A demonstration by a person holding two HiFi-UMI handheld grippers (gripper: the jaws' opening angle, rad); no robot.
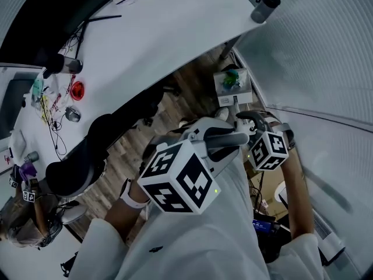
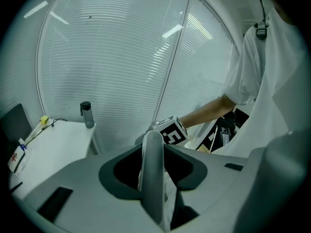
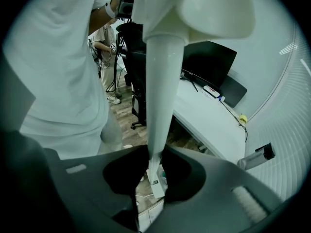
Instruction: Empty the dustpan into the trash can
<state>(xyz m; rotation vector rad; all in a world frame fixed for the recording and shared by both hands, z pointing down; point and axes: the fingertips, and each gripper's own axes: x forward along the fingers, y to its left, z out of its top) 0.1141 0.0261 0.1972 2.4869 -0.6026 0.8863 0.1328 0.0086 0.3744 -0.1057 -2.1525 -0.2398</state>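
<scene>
The dustpan's pale handle runs level between my two grippers in the head view. My left gripper is shut on it, and the handle stands up through the jaws of that gripper towards the right gripper's marker cube. My right gripper is shut on the handle's thin end. In the right gripper view the white handle tapers down into that gripper and widens into the pan's body at the top. A small white trash can with green rubbish stands on the wooden floor ahead.
A long white desk crosses the left and carries cables, a red object and a grey bottle at its end. A black office chair stands beside it. White blinds close off the right. Another person stands further back.
</scene>
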